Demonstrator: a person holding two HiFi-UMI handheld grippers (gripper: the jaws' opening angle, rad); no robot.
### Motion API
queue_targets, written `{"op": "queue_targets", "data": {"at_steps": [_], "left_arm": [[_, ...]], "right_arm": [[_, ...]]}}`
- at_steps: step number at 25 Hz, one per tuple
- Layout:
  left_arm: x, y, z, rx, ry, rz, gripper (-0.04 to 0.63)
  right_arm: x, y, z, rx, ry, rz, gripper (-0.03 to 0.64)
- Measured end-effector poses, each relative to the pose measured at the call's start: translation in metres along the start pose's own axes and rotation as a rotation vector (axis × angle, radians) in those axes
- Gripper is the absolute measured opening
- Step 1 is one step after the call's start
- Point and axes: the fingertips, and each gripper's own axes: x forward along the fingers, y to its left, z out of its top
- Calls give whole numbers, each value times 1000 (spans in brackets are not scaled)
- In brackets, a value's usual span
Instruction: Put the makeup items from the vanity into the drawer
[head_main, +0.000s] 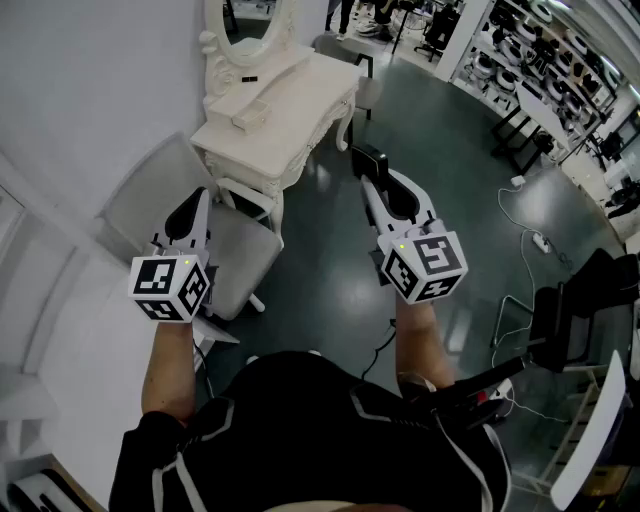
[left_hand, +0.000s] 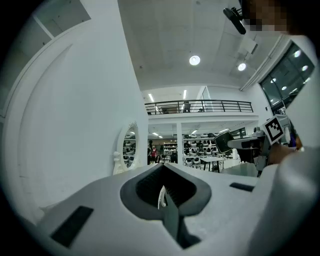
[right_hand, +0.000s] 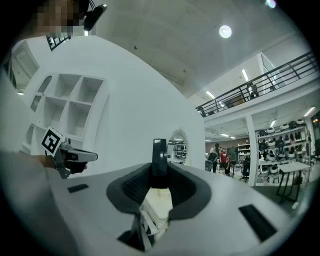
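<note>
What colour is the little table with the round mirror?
Creamy white all over. The head view shows the table best.

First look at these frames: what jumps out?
The left gripper and right gripper dominate the foreground of the head view, both held out in front of the person. The right gripper is clamped on a slim black item, while the left gripper's jaws are together with nothing between them. Ahead, at upper left, stands the white vanity with its oval mirror.
</note>
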Motion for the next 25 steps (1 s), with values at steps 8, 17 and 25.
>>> {"op": "queue_targets", "data": {"at_steps": [8,17,25], "left_arm": [[4,-3,3,-1,0,2,3],[13,-27,2,-2,2,-3,3],[42,-71,-3,17,7,-31,3]], "right_arm": [[1,-4,4,8,-3,6,97],[-13,-24,1,74,-14,28,97],[-34,-57,-6,47,-12,47,97]]}}
